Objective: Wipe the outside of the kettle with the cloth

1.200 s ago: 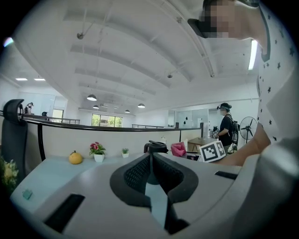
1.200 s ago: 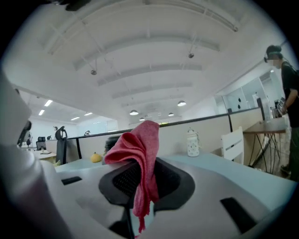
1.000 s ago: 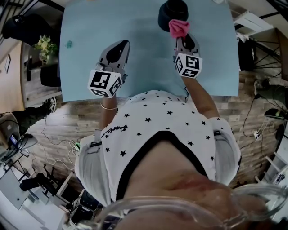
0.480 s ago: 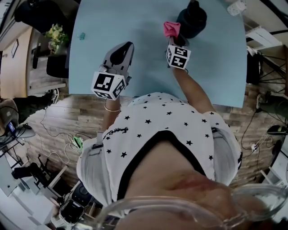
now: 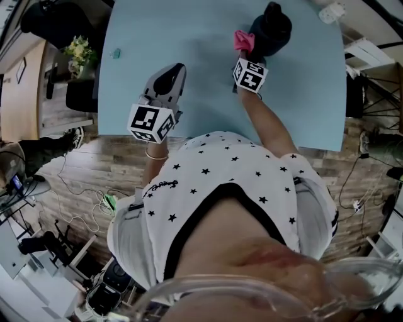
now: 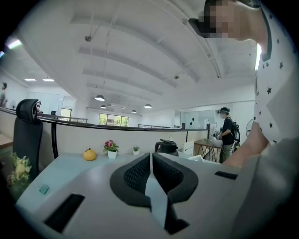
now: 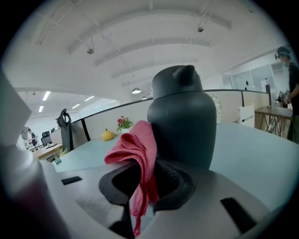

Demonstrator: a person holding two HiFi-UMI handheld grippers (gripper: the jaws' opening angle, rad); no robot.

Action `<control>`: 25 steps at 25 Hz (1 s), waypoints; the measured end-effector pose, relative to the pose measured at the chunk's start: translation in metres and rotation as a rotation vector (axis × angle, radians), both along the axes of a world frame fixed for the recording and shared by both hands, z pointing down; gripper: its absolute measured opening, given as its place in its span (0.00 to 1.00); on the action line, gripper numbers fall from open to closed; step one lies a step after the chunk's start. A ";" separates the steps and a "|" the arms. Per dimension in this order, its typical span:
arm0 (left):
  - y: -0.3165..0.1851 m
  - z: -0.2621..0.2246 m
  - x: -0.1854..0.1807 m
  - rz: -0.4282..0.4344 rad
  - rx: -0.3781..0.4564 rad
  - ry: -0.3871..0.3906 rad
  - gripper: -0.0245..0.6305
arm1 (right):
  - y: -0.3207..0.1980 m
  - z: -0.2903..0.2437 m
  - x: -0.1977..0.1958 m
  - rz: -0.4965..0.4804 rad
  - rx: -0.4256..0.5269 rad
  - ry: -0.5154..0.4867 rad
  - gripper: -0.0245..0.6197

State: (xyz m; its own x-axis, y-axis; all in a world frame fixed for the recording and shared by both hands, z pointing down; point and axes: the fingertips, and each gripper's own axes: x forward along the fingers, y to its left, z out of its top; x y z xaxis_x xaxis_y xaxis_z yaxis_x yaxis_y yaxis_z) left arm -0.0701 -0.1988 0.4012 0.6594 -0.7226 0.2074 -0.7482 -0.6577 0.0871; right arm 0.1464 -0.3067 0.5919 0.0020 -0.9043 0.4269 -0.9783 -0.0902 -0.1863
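Observation:
A dark grey kettle [image 5: 272,28] stands on the pale blue table [image 5: 201,38] toward its far right. In the right gripper view the kettle [image 7: 183,116] fills the middle, close ahead. My right gripper [image 5: 247,56] is shut on a pink cloth [image 5: 244,41], which lies against the kettle's left side. The cloth [image 7: 140,154] hangs folded between the jaws. My left gripper [image 5: 169,78] hovers over the table's near left part, shut and holding nothing. From the left gripper [image 6: 151,173] view the kettle [image 6: 166,146] appears small and far off.
A small teal object [image 5: 115,53] lies near the table's far left. A white item [image 5: 332,12] sits at the far right corner. Beyond the table, a yellow fruit [image 6: 89,154] and small potted flowers [image 6: 111,148] stand by a partition. A person [image 6: 229,133] stands at a distant desk.
The right gripper with the cloth has shifted slightly up along the kettle's left side. The left gripper has stayed almost still.

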 end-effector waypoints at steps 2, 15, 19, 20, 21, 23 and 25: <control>-0.001 0.000 0.003 0.011 0.001 -0.001 0.10 | 0.002 0.000 0.004 0.016 -0.001 -0.012 0.15; -0.004 0.000 0.045 0.105 -0.005 -0.002 0.10 | 0.023 -0.009 0.035 0.023 0.015 -0.014 0.15; 0.000 0.003 0.060 0.127 -0.008 0.000 0.10 | 0.035 -0.007 0.050 0.031 0.010 -0.013 0.15; 0.001 0.003 0.064 0.132 -0.008 0.000 0.10 | 0.038 -0.007 0.055 0.034 0.010 -0.011 0.15; 0.001 0.003 0.067 0.137 -0.009 0.001 0.10 | 0.041 -0.007 0.060 0.039 0.009 -0.008 0.15; 0.002 0.004 0.073 0.146 -0.010 0.001 0.10 | 0.044 -0.007 0.071 0.049 0.007 -0.004 0.15; 0.002 0.004 0.079 0.155 -0.011 0.003 0.10 | 0.046 -0.007 0.082 0.064 0.005 0.000 0.15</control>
